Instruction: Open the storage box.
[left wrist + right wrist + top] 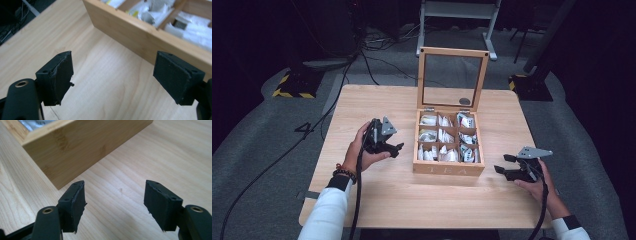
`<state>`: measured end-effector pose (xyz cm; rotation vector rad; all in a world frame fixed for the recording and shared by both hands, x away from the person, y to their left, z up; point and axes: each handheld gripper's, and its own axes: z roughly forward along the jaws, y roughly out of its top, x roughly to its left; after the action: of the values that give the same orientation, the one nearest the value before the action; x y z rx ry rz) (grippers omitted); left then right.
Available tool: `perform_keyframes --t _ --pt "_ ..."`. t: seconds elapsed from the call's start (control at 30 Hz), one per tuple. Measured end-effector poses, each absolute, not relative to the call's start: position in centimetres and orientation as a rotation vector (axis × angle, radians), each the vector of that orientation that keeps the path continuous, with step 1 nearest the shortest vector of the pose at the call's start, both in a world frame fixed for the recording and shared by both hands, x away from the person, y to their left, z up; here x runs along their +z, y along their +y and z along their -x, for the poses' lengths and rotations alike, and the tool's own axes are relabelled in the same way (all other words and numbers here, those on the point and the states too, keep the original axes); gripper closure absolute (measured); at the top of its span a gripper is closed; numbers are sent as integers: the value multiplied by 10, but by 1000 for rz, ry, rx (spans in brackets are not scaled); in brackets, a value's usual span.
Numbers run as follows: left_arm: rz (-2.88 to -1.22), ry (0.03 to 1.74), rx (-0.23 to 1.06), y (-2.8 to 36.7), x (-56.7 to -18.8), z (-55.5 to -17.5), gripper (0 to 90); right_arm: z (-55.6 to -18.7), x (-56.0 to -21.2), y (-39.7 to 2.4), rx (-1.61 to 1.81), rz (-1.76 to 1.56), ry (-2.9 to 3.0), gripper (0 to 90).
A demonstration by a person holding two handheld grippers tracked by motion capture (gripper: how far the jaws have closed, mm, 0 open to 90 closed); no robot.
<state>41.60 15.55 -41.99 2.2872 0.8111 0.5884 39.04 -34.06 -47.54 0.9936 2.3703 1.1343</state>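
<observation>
At the centre of the light wooden table (377, 195) stands a wooden tea box (448, 169) marked TEA, its glass-paned lid (452, 77) upright at the back and its nine compartments holding tea bags (447, 135). Left gripper (387, 145), jaws spread and empty, lies just beside the box's left wall; right gripper (508, 165), likewise spread and empty, lies near its front right corner. Bare tabletop runs along the near edge; black cables (287, 150) and stand bases (294, 82) surround the table on the grey floor.
</observation>
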Motion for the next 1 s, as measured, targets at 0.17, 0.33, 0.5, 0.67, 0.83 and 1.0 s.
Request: perform_keyframes --t 0.17,0.33,0.5,0.67,0.83,1.0 --pt "-2302 819 572 163 -437 -396 169 -390 -463 -345 1172 -989 2334 349" --pt "-2327 818 542 171 -454 -381 178 -388 -455 -343 1180 -954 2345 386" --pt "-2315 859 495 181 -462 -372 174 -386 -441 -342 1232 -922 2313 392" --pt "-2319 876 523 189 -468 -361 175 -388 -428 -340 1250 -905 2286 384" --pt "-2305 907 515 196 -476 -352 177 -392 -419 -334 1252 -888 2278 378" --pt "-2305 928 515 201 -482 -344 176 -396 -410 -325 1265 -856 2279 368"
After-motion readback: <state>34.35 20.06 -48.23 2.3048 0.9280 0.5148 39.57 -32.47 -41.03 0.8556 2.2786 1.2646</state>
